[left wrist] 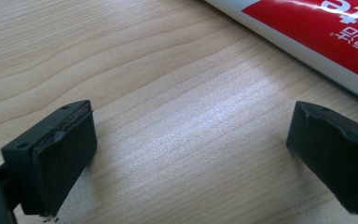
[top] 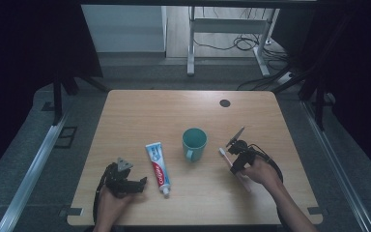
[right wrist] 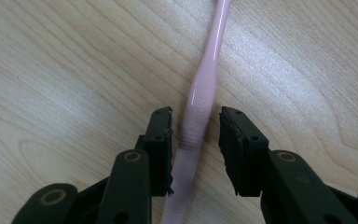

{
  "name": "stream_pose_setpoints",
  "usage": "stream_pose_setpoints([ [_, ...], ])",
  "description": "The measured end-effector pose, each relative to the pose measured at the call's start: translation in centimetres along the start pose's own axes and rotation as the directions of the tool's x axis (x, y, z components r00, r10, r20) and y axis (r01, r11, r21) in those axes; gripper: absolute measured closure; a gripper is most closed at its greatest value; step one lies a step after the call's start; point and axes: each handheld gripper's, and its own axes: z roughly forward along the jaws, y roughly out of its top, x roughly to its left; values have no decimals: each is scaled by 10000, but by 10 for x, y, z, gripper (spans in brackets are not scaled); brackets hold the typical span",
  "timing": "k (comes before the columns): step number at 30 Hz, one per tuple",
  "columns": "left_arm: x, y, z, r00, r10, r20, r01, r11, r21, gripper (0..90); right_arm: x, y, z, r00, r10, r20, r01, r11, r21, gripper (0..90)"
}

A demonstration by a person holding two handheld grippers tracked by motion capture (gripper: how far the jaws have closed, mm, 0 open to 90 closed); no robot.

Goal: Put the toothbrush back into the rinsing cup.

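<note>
A: Right hand-held gripper [right wrist: 196, 135] straddling pink toothbrush [right wrist: 200, 100], lower centre, flat on counter [right wrist: 65, 70]; pads not pressing yet.

B: Centre on handle, then squeeze. Left hand-held gripper [left wrist: 191, 154] released, idle.

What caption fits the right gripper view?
Right gripper straddles a pink toothbrush on the wooden table, not yet gripping.

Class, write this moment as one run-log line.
right gripper: open, astride pink toothbrush | left gripper: open, beside toothpaste tube | green mug: upright
</note>
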Motion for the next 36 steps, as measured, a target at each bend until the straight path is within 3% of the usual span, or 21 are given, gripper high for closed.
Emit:
stream_pose_setpoints([
  [10,0,0,0,10000,3,1,-3,10000,3,15,0,14,6,9996,230,182,-241,9978,624,667],
  [15,0,0,0,10000,1,1,-1,10000,2,15,0,18,7,9992,202,353,-228,9969,752,752],
  [21,0,0,0,10000,-1,-3,1,10000,4,15,0,19,7,9991,181,389,-214,9959,875,781],
  [36,0,0,0,10000,2,-1,-2,10000,5,15,-3,12,-5,9999,51,154,-53,9999,155,783],
])
